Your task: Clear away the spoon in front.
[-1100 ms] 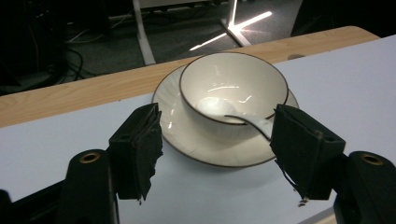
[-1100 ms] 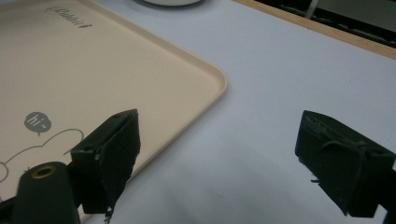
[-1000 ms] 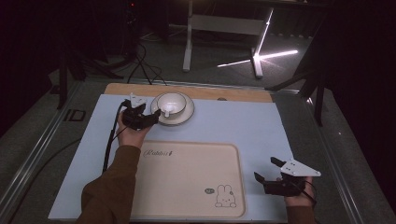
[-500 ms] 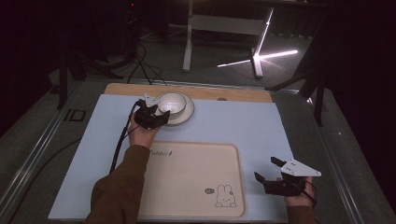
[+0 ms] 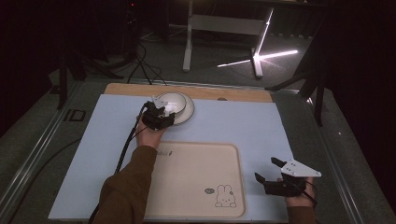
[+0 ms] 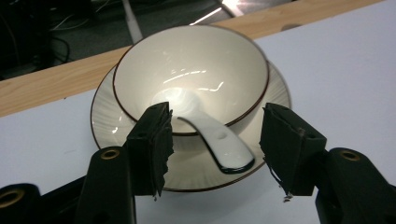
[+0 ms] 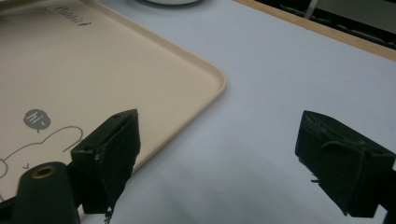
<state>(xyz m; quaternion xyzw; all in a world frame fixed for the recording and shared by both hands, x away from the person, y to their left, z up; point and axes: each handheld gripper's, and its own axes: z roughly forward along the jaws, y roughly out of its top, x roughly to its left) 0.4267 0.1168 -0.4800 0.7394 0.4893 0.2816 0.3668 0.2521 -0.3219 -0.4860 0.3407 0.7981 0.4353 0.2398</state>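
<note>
Cream bowl [image 6: 191,74] w/ white spoon [image 6: 212,140] inside is sitting on a ribbed saucer [image 6: 107,121] at the far edge of the blue mat [image 5: 243,126]. Left gripper [image 6: 215,140] is hovering w/ jaws apart, 1 each side of the spoon handle, not touching. Right gripper [image 7: 217,154] is resting wide open near the beige tray [image 7: 70,70] corner.

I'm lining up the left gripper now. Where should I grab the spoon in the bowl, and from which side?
Take the spoon by its handle end, which juts over the bowl rim above the saucer. Come from the near side with the left gripper, whose open jaws already straddle it.
</note>
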